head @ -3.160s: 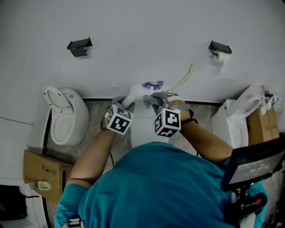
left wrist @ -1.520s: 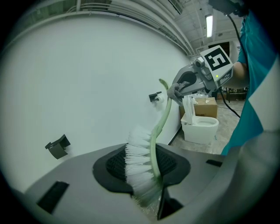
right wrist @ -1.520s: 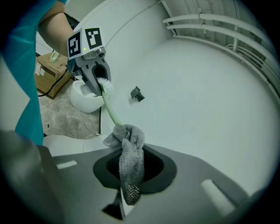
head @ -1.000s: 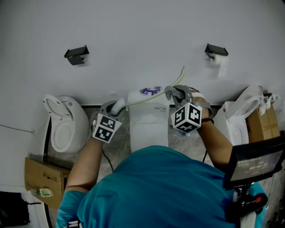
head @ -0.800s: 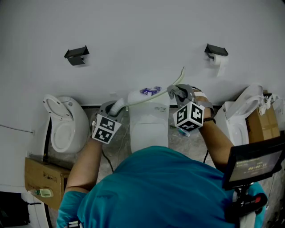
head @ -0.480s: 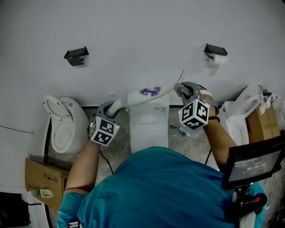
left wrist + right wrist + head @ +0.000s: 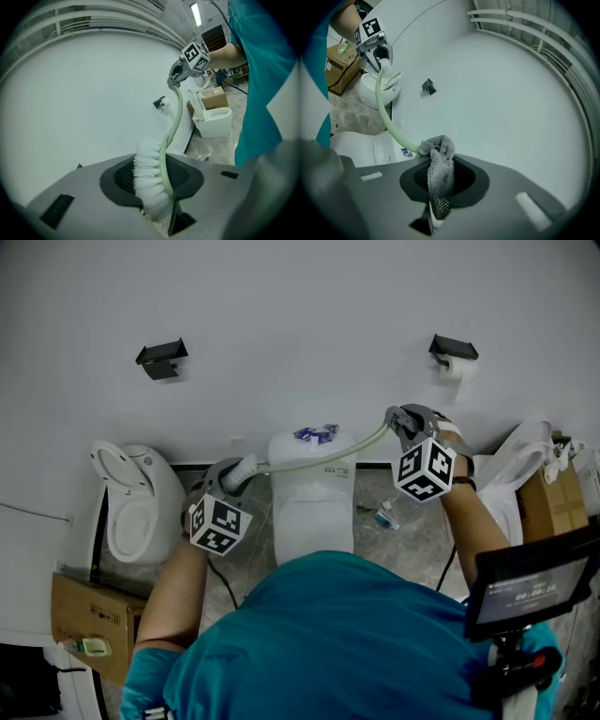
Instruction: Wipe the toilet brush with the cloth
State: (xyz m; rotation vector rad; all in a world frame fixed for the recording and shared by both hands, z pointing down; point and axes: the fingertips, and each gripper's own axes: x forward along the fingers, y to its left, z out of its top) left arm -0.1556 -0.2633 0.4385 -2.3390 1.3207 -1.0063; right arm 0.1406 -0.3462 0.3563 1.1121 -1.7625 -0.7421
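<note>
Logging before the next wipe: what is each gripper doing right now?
Left gripper: closed on the brush, at its bristles.
Right gripper: closed on the cloth, wrapped round the brush handle.

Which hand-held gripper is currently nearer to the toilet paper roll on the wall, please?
Right. The right hand-held gripper, holding the cloth, sits just below-left of the toilet paper roll; the left hand-held gripper is far to its left, gripping the brush head.

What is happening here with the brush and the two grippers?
A person is wiping a toilet brush above a white toilet. The left gripper grips the brush by its bristle head. The right gripper pinches a grey cloth against the far end of the pale green handle.
</note>
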